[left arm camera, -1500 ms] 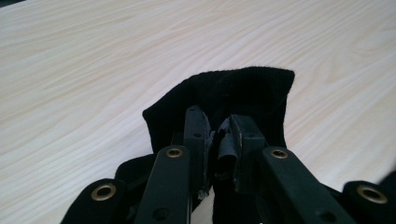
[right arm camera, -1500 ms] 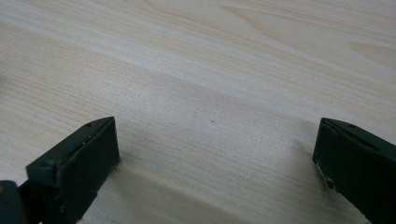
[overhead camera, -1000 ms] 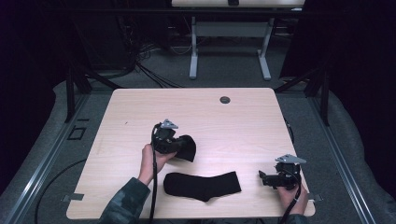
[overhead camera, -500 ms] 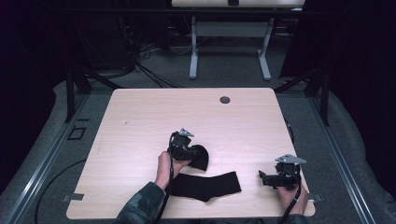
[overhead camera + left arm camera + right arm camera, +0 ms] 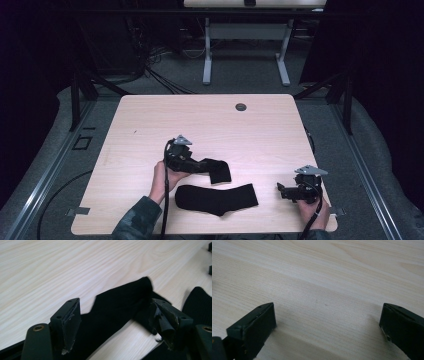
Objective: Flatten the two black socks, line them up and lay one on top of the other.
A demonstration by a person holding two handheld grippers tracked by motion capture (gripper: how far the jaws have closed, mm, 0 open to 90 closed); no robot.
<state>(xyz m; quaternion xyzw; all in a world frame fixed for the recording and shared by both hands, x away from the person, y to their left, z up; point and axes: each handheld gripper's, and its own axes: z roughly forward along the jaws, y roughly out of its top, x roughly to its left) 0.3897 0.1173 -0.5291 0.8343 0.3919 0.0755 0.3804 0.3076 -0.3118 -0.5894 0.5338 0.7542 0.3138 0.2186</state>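
left gripper | jaws just opening, sock lying loose between | right gripper jaws released over bare table | second sock nearer

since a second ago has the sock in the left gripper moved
Yes. The left gripper carried the small sock rightward, nearer the flat sock; its jaws have just been opening, the sock lying loose between them.

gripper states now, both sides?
Left gripper: open, jaws have just been opening; the upper black sock lies between them, released on the table.
Right gripper: open, nothing between the jaws, low over bare wood.
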